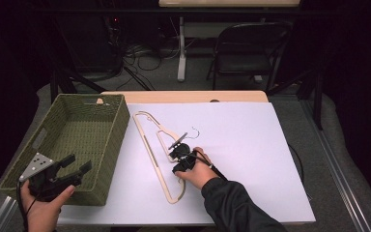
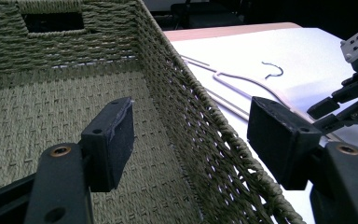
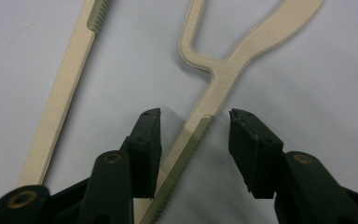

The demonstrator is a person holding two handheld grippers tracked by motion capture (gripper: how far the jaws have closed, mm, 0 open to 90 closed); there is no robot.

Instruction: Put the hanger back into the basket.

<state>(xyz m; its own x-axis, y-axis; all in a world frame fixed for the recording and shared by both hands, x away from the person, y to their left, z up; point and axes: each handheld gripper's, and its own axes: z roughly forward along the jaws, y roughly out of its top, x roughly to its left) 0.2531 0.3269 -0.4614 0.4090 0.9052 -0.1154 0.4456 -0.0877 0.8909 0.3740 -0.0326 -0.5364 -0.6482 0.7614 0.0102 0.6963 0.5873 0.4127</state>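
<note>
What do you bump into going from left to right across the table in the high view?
Left gripper → green woven basket → cream hanger → right gripper with the hanger's arm between its open jaws → bare white sheet.

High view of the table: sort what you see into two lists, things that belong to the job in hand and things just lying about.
Part of the job:
- flat cream plastic clothes hanger, lying on the white sheet
- right gripper, its open jaws either side of the hanger's arm
- woven green basket
- left gripper, open above the basket

Just lying about:
- black folding chair
- floor cables
</note>
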